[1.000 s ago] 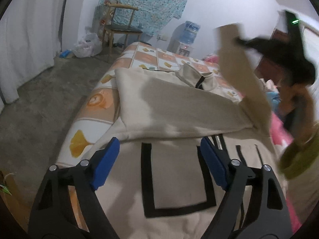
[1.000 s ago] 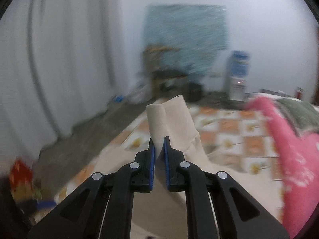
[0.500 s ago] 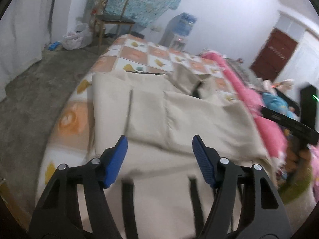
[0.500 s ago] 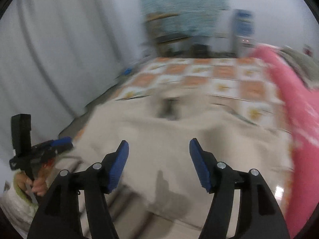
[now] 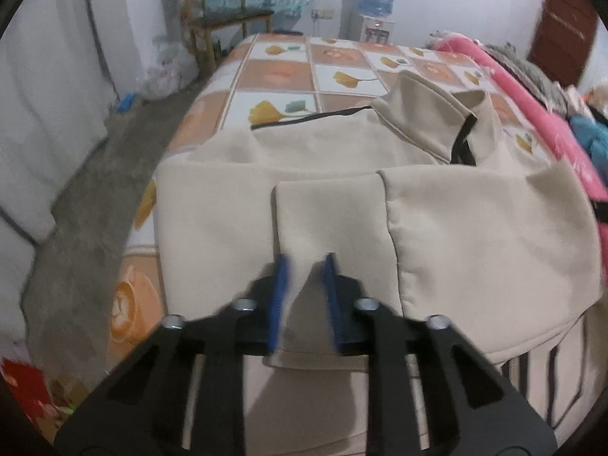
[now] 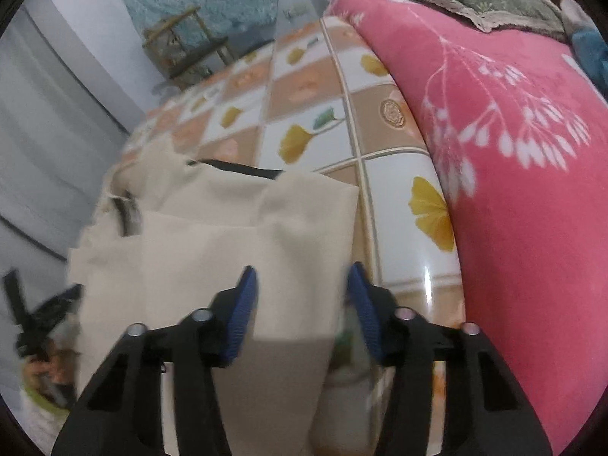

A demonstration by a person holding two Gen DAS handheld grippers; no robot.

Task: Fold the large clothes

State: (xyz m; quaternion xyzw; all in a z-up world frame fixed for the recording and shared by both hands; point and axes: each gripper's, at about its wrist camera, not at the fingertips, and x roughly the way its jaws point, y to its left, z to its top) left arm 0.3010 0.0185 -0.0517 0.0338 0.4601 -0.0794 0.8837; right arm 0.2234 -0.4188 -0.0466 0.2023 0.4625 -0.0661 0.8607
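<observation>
A beige jacket [image 5: 475, 235] with a black zip and a raised collar [image 5: 429, 114] lies flat on the bed, both sleeves folded across its chest. My left gripper [image 5: 306, 262] is shut on a pinch of the beige sleeve cuff, which tents up between the blue pads. In the right wrist view the jacket [image 6: 212, 243] fills the lower left. My right gripper [image 6: 302, 269] hangs over its right-hand edge. Its jaws are closing with beige cloth between them, and the pads [image 6: 243, 304] stand apart from the cloth.
The checked bed sheet [image 5: 281, 76] with yellow leaves runs to the far end. A pink blanket [image 6: 513, 190] is heaped along the right side. The concrete floor [image 5: 76, 209] drops off at the left. A wooden chair [image 5: 224, 19] and a water dispenser [image 5: 374, 3] stand by the far wall.
My left gripper moved from the black-edged pocket up to the folded sleeve and shut on it. My right gripper let go of the raised sleeve, opened, dropped to the jacket's right edge, then narrowed.
</observation>
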